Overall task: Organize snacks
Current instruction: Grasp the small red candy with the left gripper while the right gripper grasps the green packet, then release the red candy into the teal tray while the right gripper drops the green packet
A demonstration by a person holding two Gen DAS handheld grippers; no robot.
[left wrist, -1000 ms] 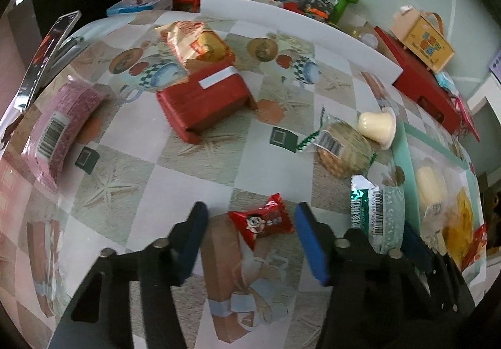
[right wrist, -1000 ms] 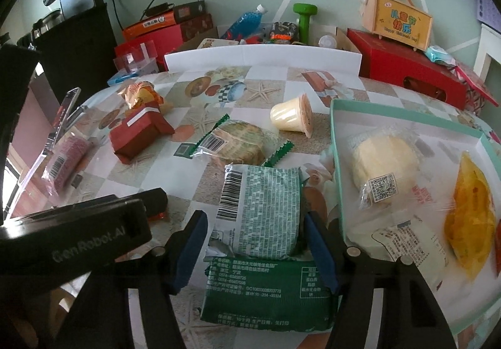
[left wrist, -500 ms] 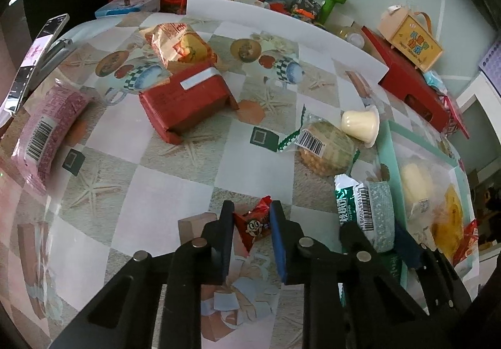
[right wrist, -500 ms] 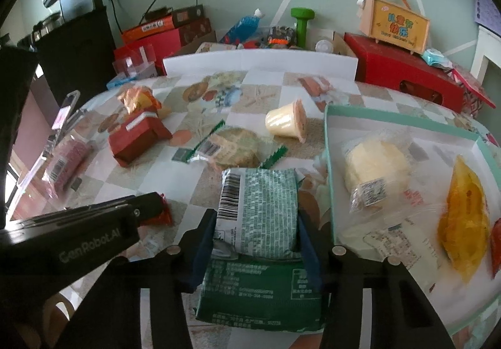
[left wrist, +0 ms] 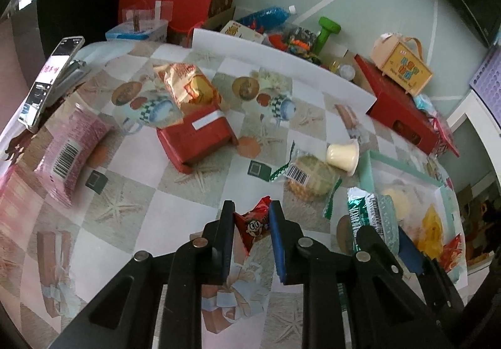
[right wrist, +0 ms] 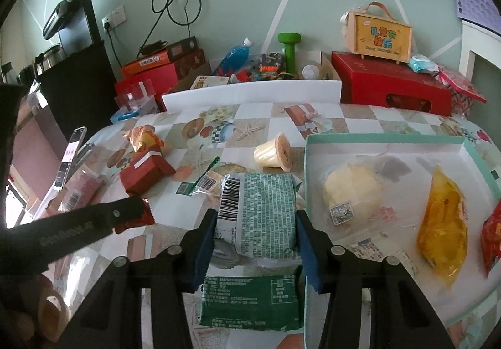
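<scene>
Green packet between tool fingers

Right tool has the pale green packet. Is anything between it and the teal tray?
Nothing visible blocks it. The right tool is shut on the pale green packet, directly beside the teal tray; only the tray's low left wall lies between. Bare floor shows near that wall.
</scene>
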